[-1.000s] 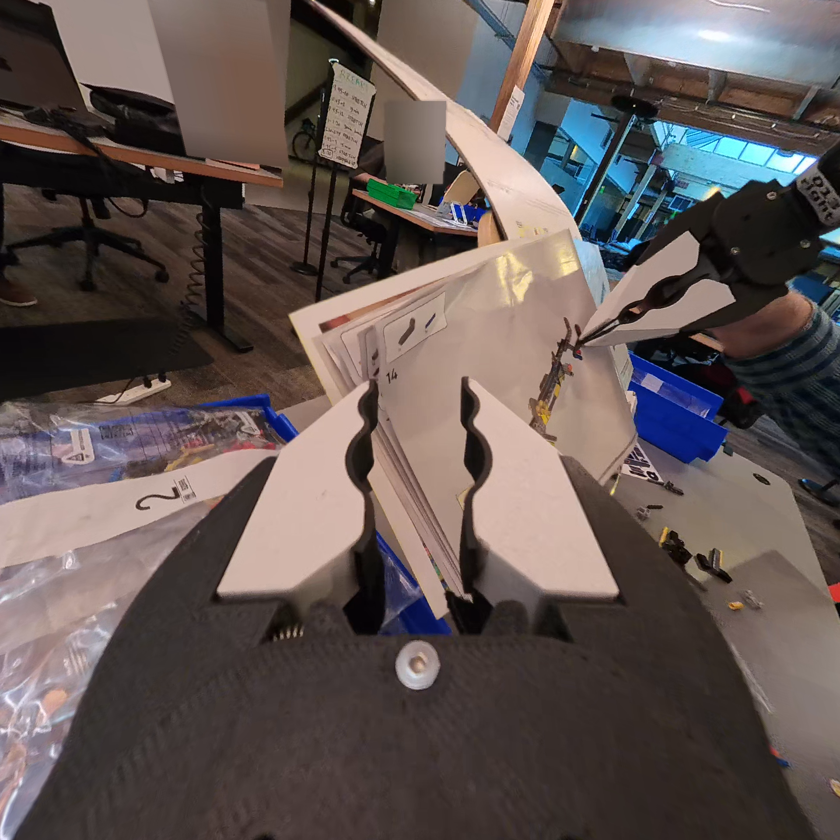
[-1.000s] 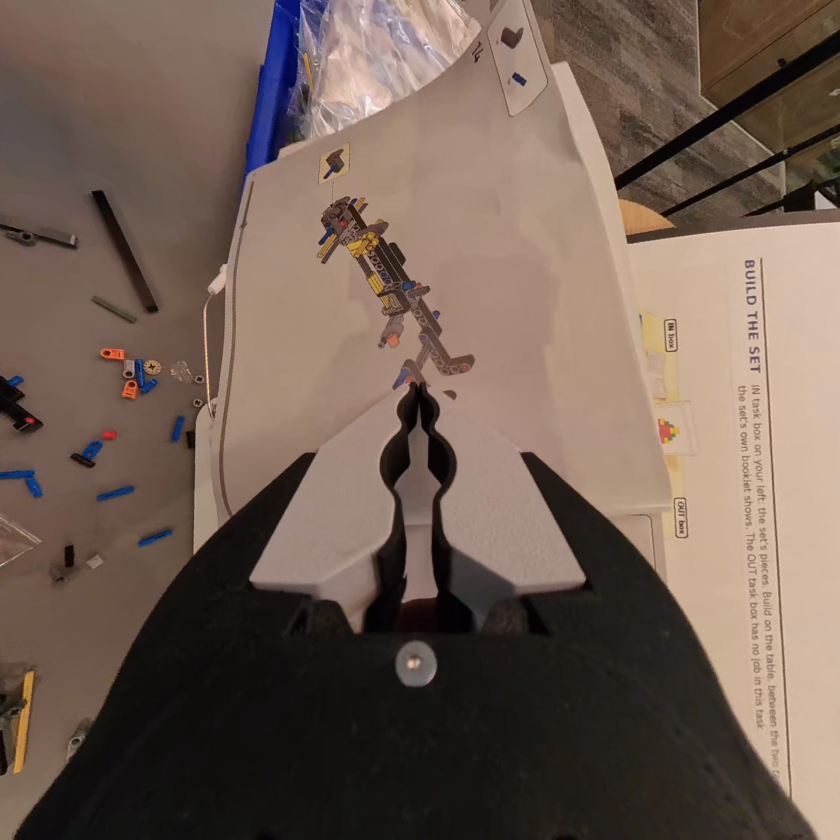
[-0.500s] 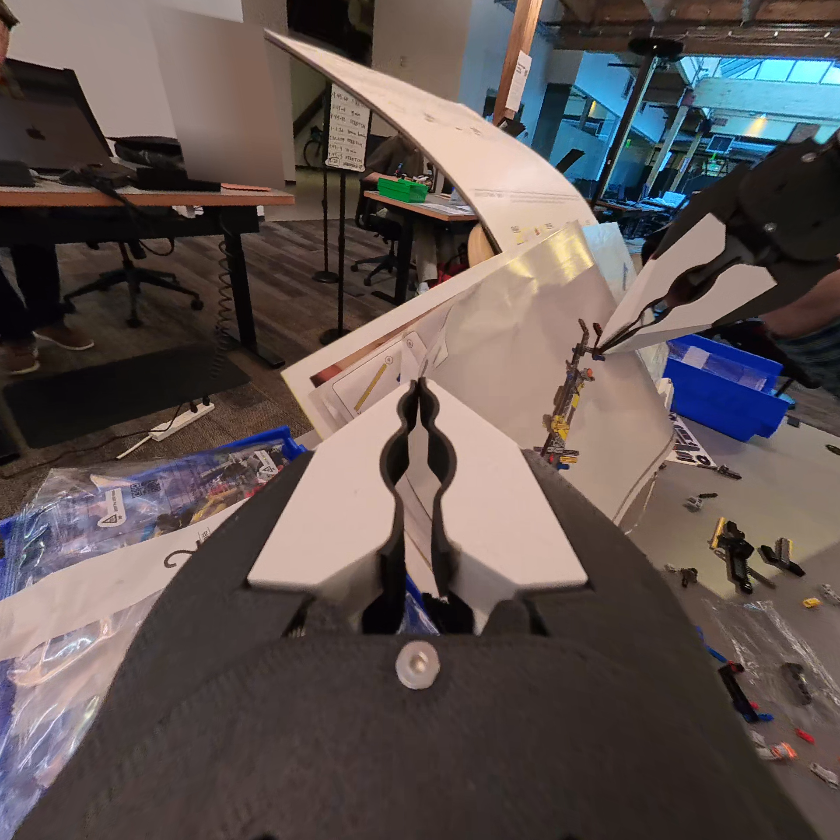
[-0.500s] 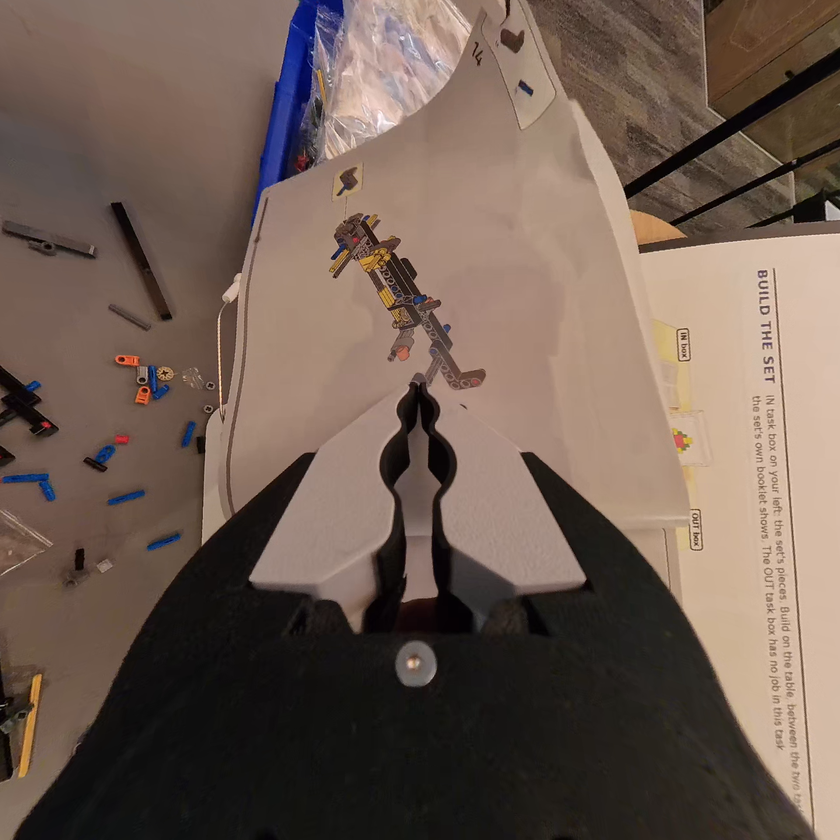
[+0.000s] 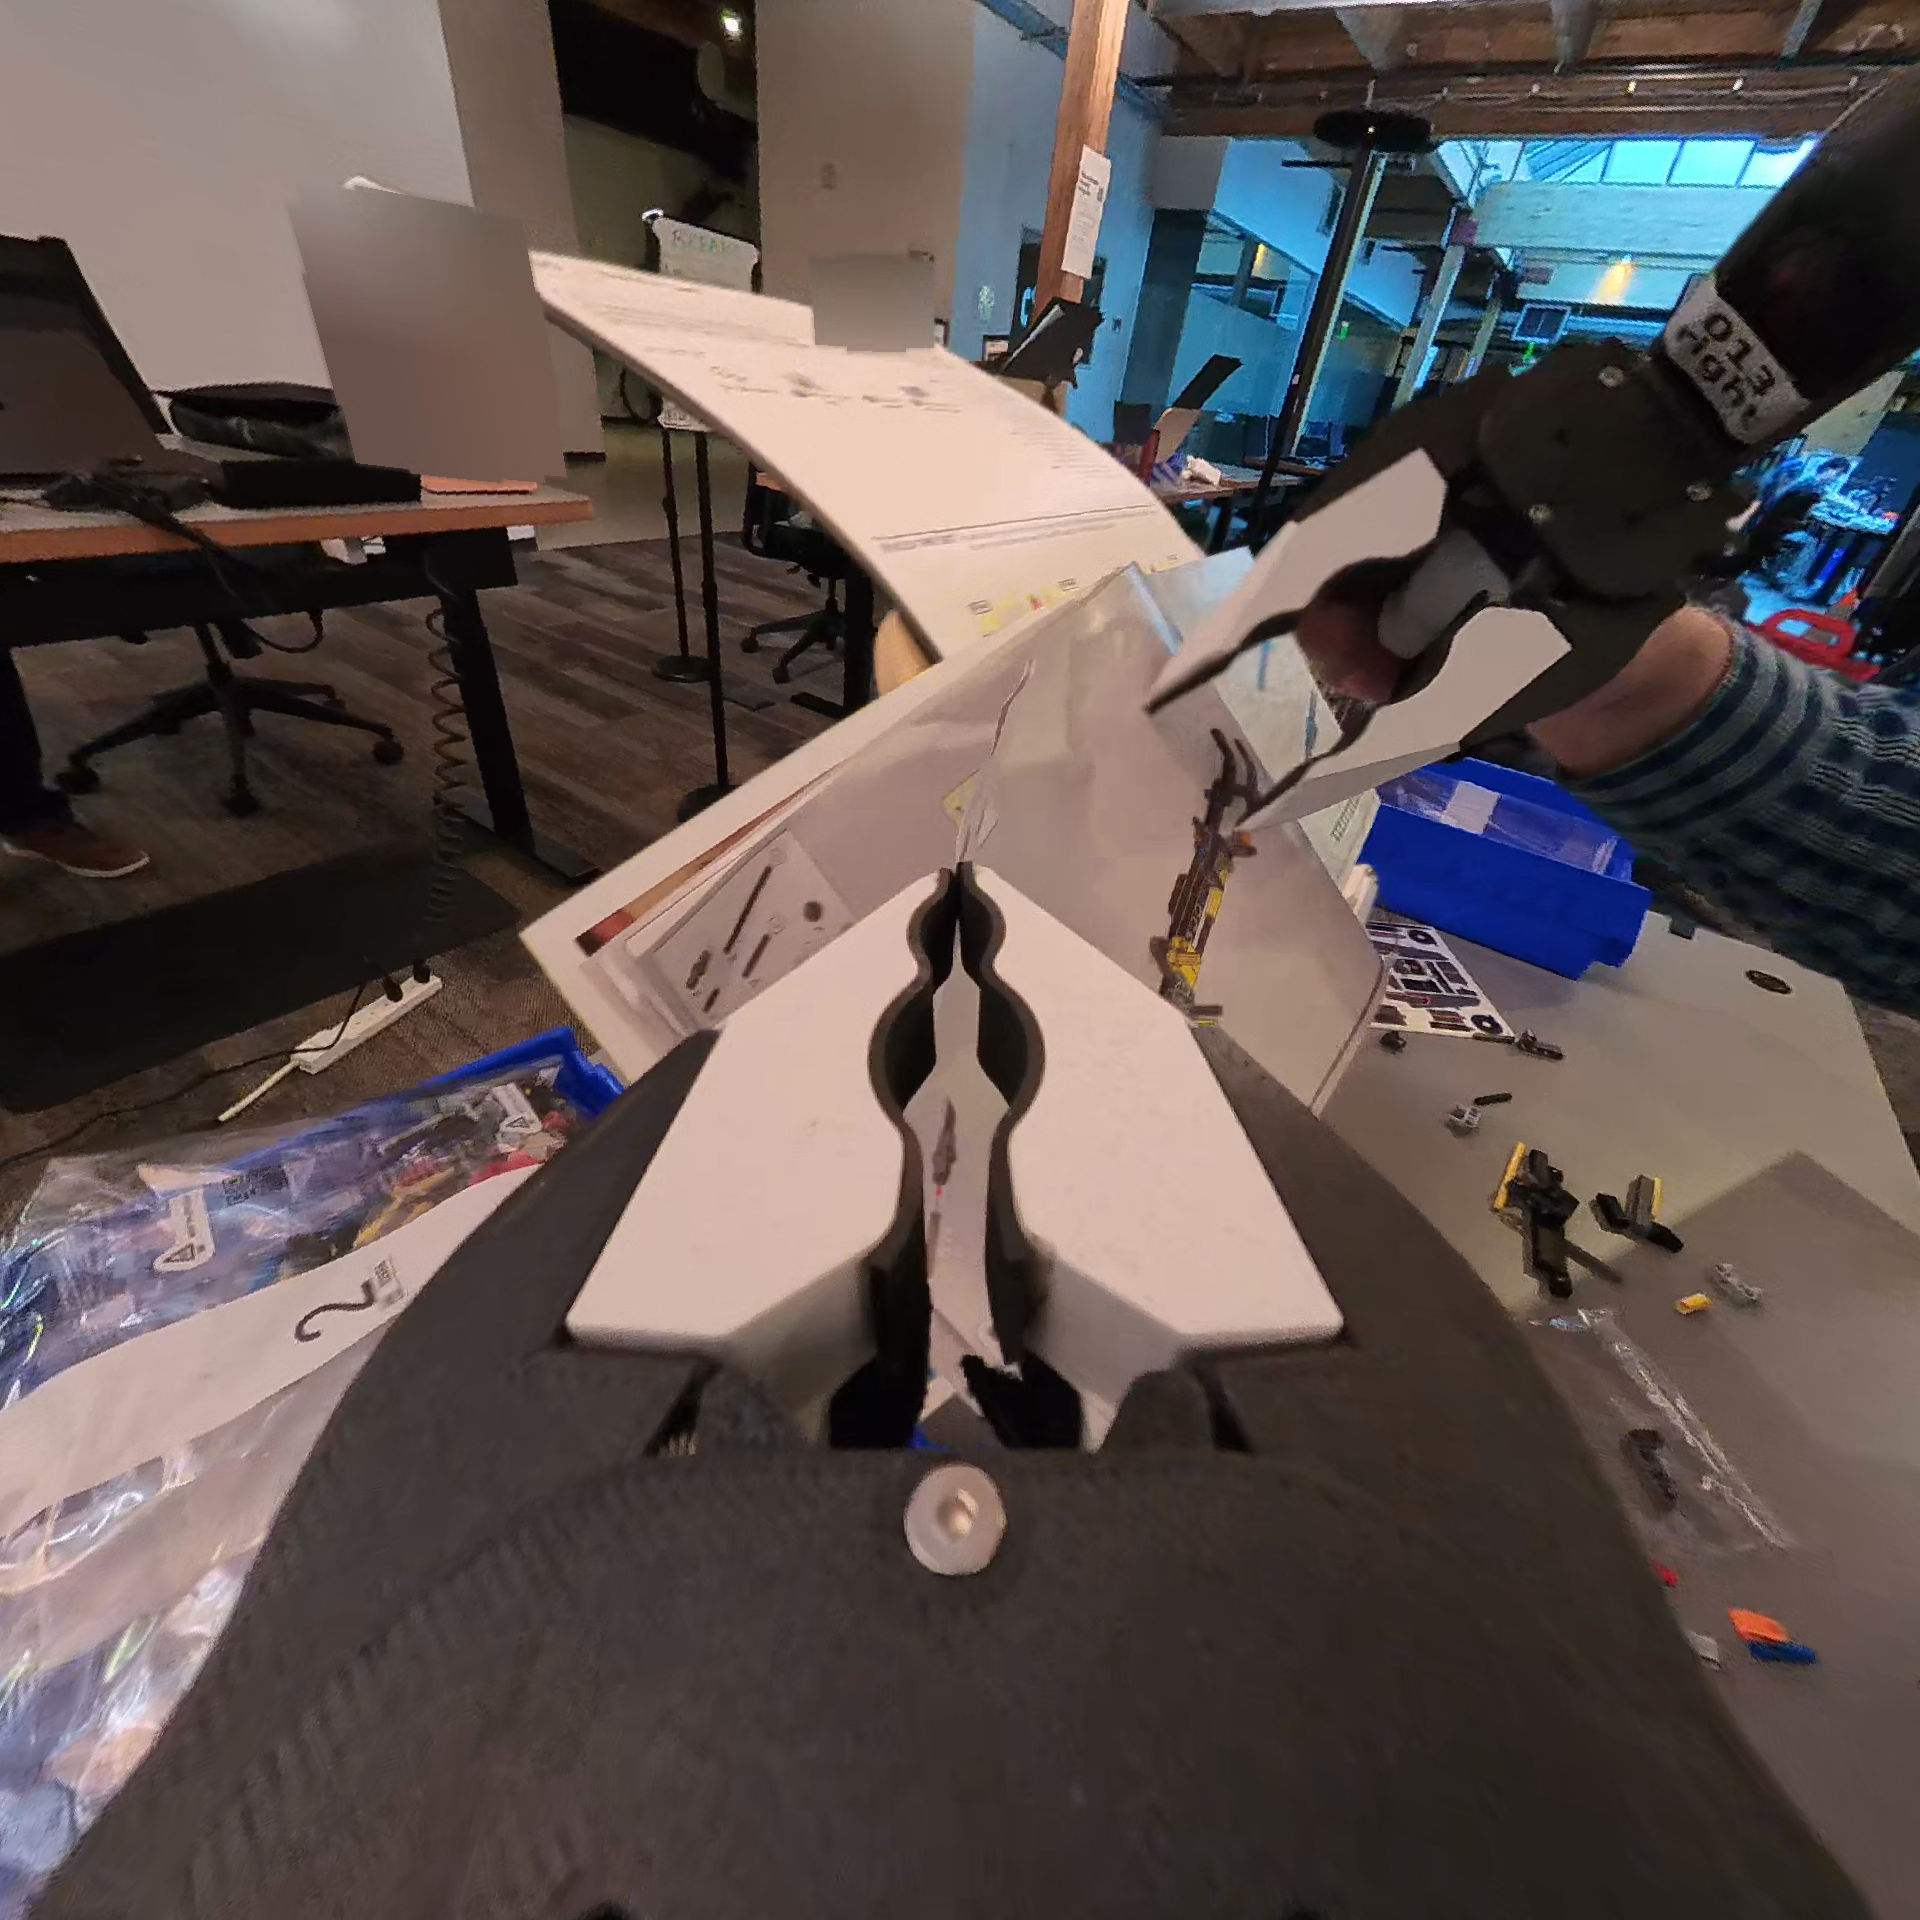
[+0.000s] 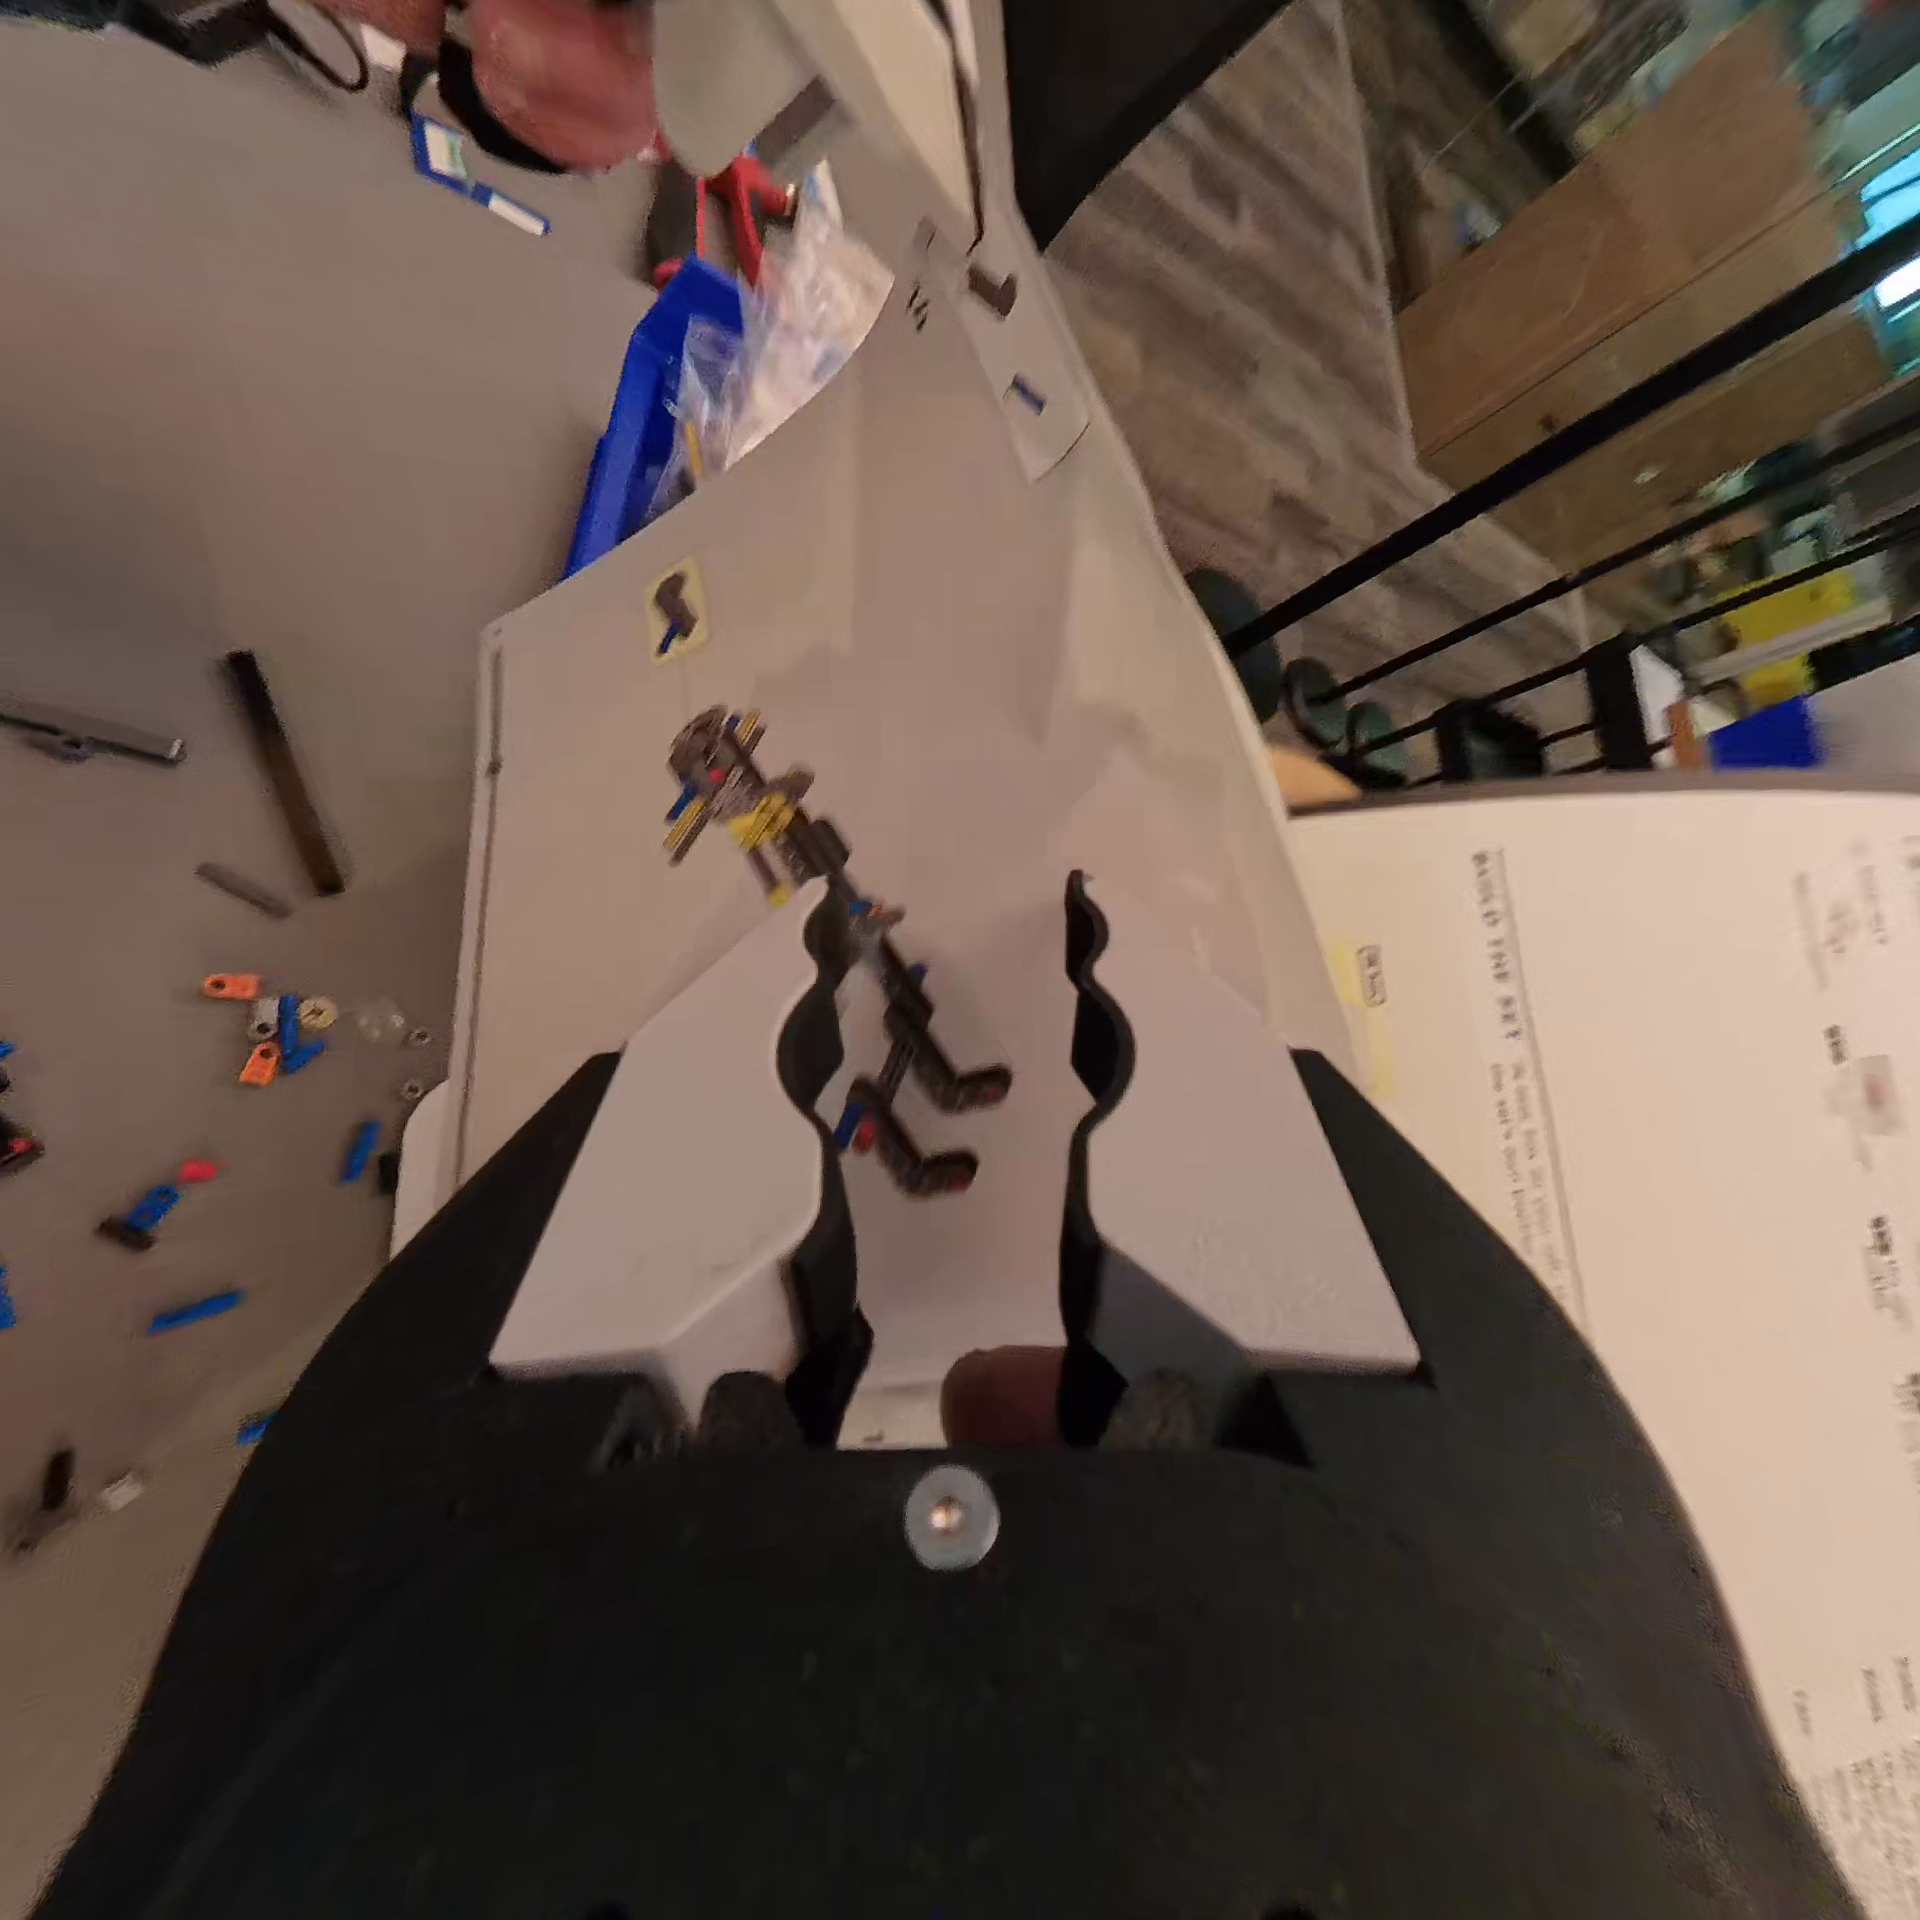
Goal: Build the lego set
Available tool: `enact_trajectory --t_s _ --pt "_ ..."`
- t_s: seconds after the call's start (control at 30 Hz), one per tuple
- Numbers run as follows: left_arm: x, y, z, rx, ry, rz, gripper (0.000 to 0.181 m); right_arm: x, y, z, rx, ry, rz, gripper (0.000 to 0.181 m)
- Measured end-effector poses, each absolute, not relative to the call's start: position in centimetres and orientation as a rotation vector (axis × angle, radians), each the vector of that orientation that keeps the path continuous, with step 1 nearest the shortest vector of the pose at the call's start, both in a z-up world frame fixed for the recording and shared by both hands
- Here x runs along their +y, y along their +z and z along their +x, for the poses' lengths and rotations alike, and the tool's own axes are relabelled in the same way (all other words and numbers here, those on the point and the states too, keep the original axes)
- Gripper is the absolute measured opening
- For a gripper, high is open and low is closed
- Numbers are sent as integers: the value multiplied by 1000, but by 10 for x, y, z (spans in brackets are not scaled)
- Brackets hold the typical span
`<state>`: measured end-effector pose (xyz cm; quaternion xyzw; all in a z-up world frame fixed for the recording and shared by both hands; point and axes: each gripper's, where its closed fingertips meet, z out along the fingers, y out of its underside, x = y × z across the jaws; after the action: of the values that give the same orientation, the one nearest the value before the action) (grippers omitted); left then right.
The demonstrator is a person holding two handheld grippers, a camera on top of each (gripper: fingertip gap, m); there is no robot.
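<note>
The instruction booklet (image 5: 1081,790) stands half open on the grey table (image 5: 1662,1091), with one page curved upward showing a drawing of a dark and yellow assembly. My left gripper (image 5: 957,881) is shut on the booklet's lower pages, and paper shows through the gaps between its fingers. My right gripper (image 5: 1203,767) is open, its tips at the drawing on the raised page. In the right wrist view the right gripper (image 6: 948,885) is spread over the same page (image 6: 935,644). Loose Lego pieces (image 6: 272,1023) lie on the table beside the booklet, and they also show in the left wrist view (image 5: 1543,1210).
A blue bin of bagged parts (image 5: 509,1081) sits at the left and shows in the right wrist view (image 6: 644,436). A second blue bin (image 5: 1496,883) and a sticker sheet (image 5: 1439,987) lie to the right. A large white printed sheet (image 6: 1610,1143) lies behind the booklet. A hand (image 6: 551,83) shows at the top. Left tips to right tips: about 12 cm.
My right gripper has opened; it was shut with its tips on the page. My left gripper closed on the booklet's pages a second ago and stays shut. The page has tilted.
</note>
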<state>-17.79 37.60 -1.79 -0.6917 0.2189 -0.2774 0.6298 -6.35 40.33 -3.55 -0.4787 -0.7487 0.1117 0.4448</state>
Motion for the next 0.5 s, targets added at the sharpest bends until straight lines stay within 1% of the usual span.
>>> enact_trajectory --t_s 0.03,0.1,0.5 --pt "372 -16 -174 513 -625 -1579 0 401 -31 -67 -1844 274 -1155 42" --pt "365 -12 -168 534 -602 -1574 0 399 -25 -74 -1829 254 -1113 46" --pt "336 11 -138 615 -570 -1516 0 401 -5 -94 -1772 324 -1057 52"
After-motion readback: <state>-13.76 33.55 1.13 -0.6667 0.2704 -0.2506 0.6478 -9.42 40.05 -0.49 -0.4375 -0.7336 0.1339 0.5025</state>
